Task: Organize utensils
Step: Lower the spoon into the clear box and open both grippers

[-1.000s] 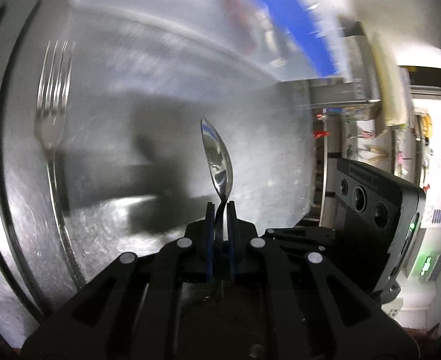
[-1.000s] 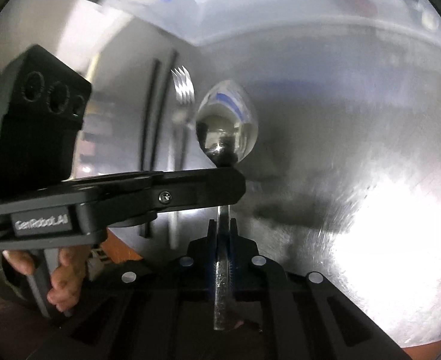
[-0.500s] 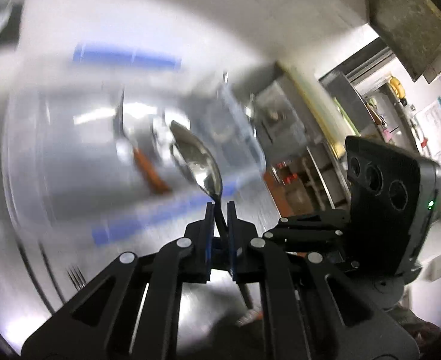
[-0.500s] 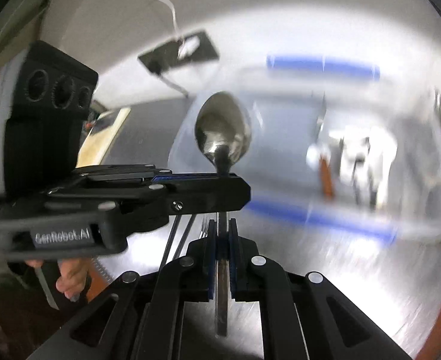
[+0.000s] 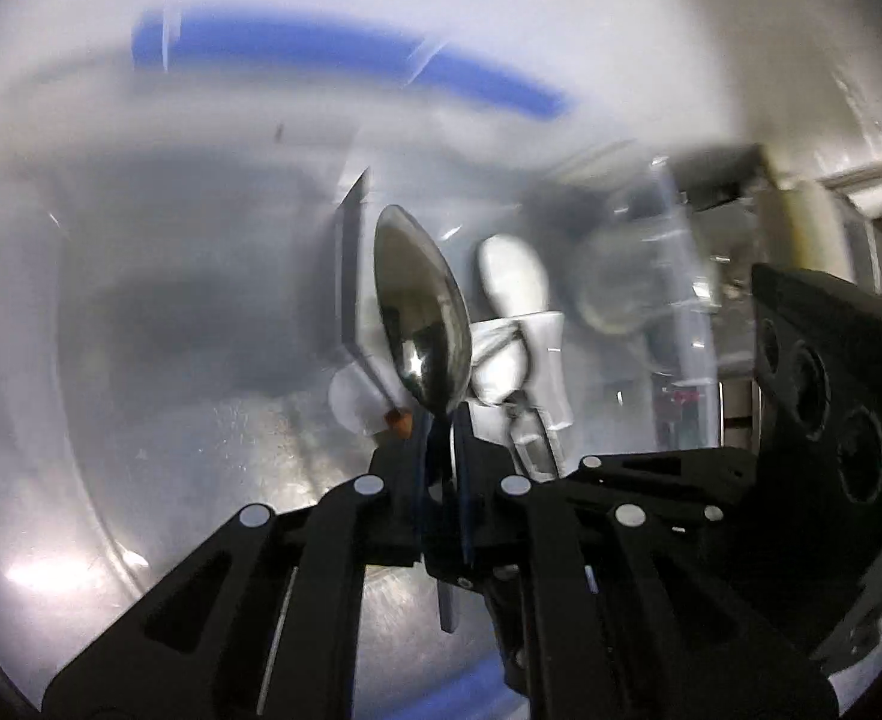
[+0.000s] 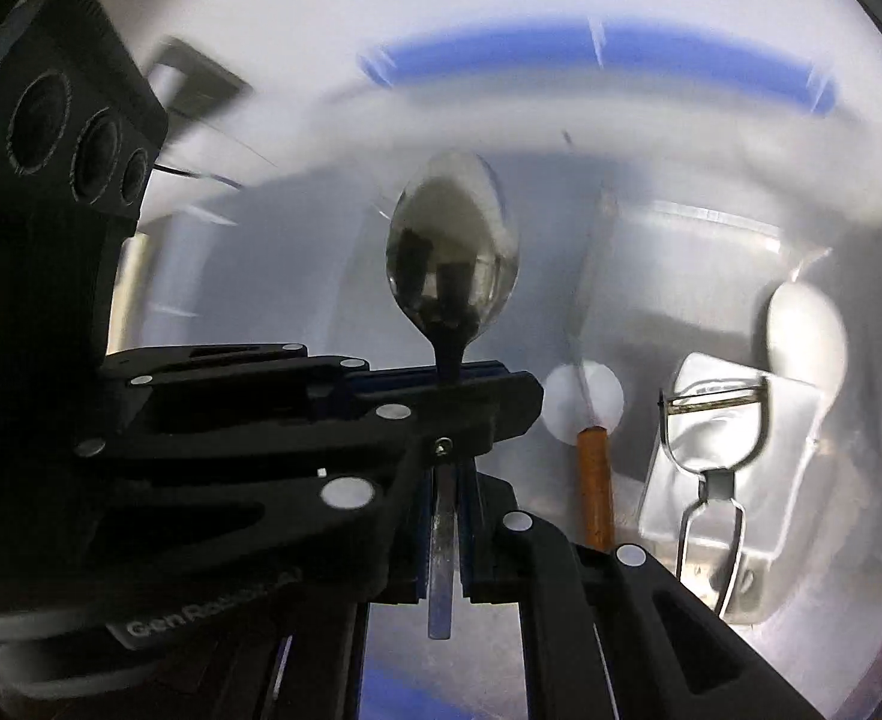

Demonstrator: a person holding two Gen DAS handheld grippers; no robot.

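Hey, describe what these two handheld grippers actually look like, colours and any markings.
Both are matte black linkage frames with round silver rivets and thin blue pads. In the right wrist view, the left gripper bears raised lettering, partly blurred, and a block with three round lenses. The right gripper carries the same three-lens block.

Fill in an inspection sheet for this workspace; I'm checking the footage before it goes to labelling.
Surface: brushed metal counter, blurred by motion.
Job's things: one spoon, bowl up; clear bin with blue strips holding an orange-handled knife, a wire-handled peeler and white pieces too blurred to name.
Clutter: nothing seen.
Grippers: left hand-held gripper shut on the spoon's neck; right hand-held gripper shut on its handle below that. Both hold the same spoon.
Cables: nothing seen.
Surroundings: pale wall behind; shelving at the left view's right edge, too blurred to detail.
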